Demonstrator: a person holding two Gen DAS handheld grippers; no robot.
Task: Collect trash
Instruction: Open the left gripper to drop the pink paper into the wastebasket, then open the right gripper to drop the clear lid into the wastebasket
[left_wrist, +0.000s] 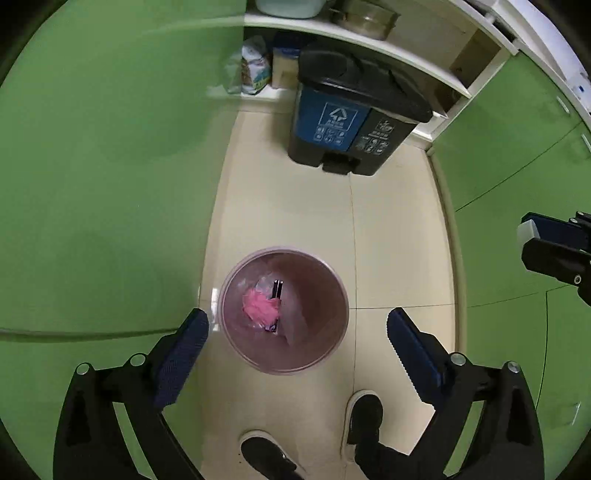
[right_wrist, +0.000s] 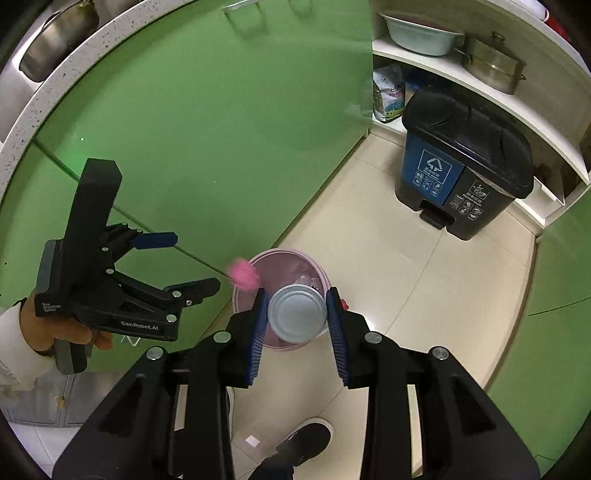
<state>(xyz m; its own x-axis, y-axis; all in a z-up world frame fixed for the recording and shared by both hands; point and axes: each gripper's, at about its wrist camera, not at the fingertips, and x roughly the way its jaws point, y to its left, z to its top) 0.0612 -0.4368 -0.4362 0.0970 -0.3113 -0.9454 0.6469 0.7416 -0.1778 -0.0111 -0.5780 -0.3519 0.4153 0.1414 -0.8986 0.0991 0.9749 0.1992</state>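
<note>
A round pink waste bin (left_wrist: 285, 310) stands on the cream floor, seen from above. In the left wrist view a crumpled pink piece of trash (left_wrist: 260, 304) shows over the bin's inside, beside a small dark item. My left gripper (left_wrist: 297, 325) is open and empty, high above the bin. In the right wrist view the pink trash (right_wrist: 243, 277) appears in mid-air by the bin's left rim (right_wrist: 258, 260), blurred. My right gripper (right_wrist: 297, 314) is shut on a pale cup (right_wrist: 297, 314), bottom toward the camera, over the bin. The left gripper (right_wrist: 197, 262) shows at left, open.
A black and blue pedal bin (left_wrist: 354, 114) stands further off by white shelves holding a basin (right_wrist: 421, 35) and a steel pot (right_wrist: 493, 64). Green cabinet doors (left_wrist: 110, 166) line both sides of the narrow floor. The person's dark shoes (left_wrist: 364, 417) are just below the bin.
</note>
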